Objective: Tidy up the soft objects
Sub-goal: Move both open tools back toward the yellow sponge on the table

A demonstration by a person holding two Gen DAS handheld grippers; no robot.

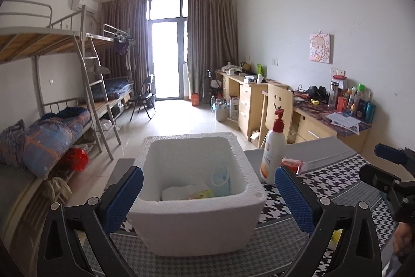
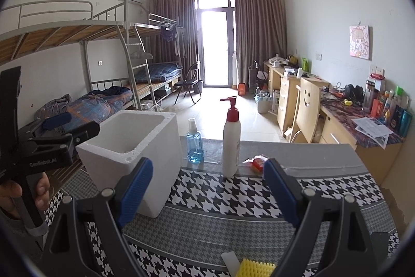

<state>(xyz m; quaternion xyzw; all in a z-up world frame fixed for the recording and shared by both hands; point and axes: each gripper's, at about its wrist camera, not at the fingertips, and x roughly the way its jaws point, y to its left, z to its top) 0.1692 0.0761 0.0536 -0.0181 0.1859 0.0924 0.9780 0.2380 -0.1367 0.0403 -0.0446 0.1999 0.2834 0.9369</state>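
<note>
Left gripper (image 1: 208,195) hangs with its blue pads spread wide, one on either side of the white foam box (image 1: 197,199), not touching it and holding nothing. Inside that box lie a white soft piece (image 1: 179,192), a yellow-green packet (image 1: 201,194) and a light blue pouch (image 1: 220,179) leaning on the box's right inner wall. Just right of the box stand a blue spray bottle (image 2: 194,144) and then a white pump bottle with a red top (image 2: 231,144), with a small red packet (image 2: 256,163) beyond on the houndstooth cloth (image 2: 233,196). Right gripper (image 2: 208,186) is likewise spread and empty, right of the box. Near its base, closest to the camera, sit a yellow ridged sponge (image 2: 255,268) and a white piece (image 2: 229,260) touching its left side.
</note>
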